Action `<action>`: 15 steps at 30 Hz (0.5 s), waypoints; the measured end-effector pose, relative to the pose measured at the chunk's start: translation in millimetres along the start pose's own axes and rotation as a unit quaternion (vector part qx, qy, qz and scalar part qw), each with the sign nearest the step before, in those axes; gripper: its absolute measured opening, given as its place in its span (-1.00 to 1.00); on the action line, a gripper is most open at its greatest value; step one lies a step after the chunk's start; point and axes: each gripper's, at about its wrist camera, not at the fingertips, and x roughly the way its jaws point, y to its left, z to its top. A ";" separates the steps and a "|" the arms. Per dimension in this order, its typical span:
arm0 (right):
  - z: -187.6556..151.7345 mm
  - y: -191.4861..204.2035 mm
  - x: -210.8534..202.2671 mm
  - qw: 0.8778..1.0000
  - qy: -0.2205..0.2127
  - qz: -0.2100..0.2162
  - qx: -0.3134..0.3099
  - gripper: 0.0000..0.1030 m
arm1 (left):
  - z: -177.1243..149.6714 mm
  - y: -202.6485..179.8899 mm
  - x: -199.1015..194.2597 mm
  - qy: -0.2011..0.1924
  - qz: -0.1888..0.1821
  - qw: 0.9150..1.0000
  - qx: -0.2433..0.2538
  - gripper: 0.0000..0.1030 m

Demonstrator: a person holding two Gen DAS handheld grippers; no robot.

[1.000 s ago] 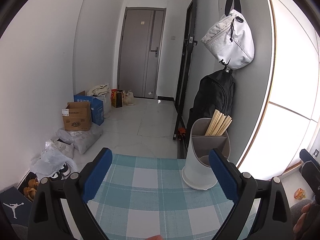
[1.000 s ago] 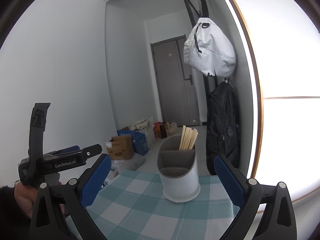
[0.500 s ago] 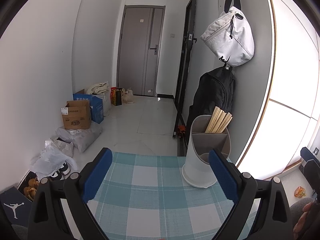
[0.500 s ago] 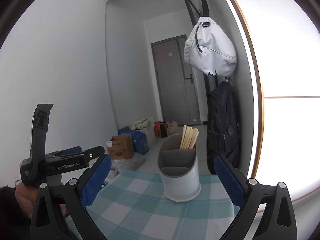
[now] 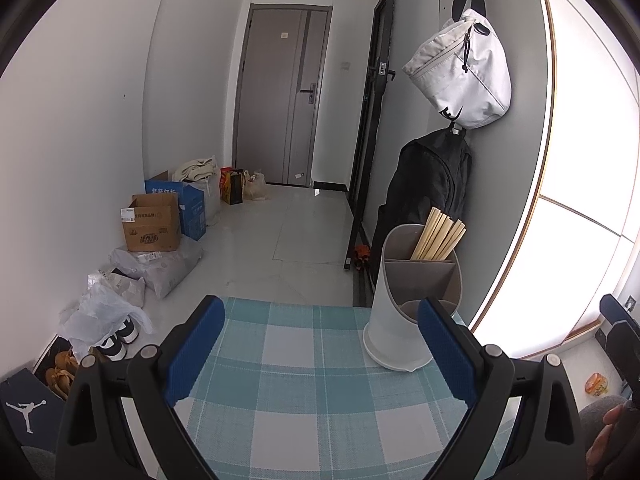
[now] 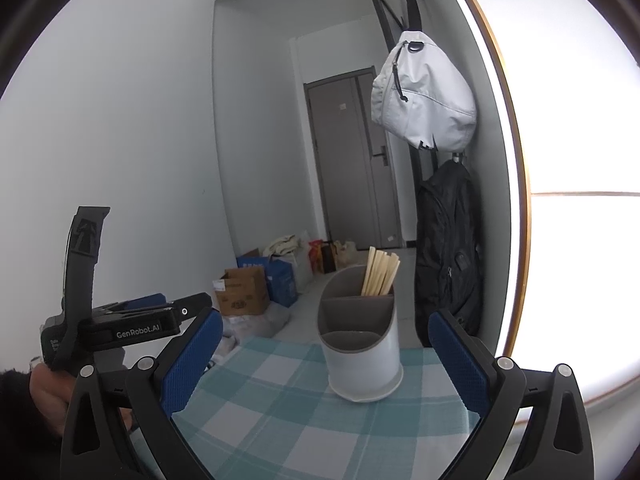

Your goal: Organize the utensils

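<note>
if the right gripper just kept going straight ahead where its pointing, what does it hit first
Most likely the utensil holder: it stands almost centred between the open right gripper fingers, on the checked tablecloth, with chopsticks in its rear compartment. Depth is hard to judge, but nothing shows in between.

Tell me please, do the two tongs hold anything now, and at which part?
Nothing is held. The left tongs and right tongs both stand open and empty above the teal checked tablecloth; the wooden chopsticks sit in the white utensil holder.
</note>
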 end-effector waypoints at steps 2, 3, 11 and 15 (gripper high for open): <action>0.3 0.5 0.4 1.000 0.001 0.001 -0.001 1.00 | -0.1 0.8 0.6 0.002 0.000 1.000 -0.002 0.84; -0.4 0.9 0.5 1.000 0.001 0.001 -0.002 1.00 | -0.3 0.9 0.8 0.003 0.000 1.000 -0.002 0.84; -1.3 2.2 1.8 1.000 0.002 0.002 -0.006 1.00 | -0.8 -1.2 2.5 0.010 -0.005 1.000 0.002 0.84; -1.2 1.5 2.9 1.000 0.003 0.002 -0.005 1.00 | -0.8 -1.5 2.0 0.009 -0.003 1.000 0.005 0.84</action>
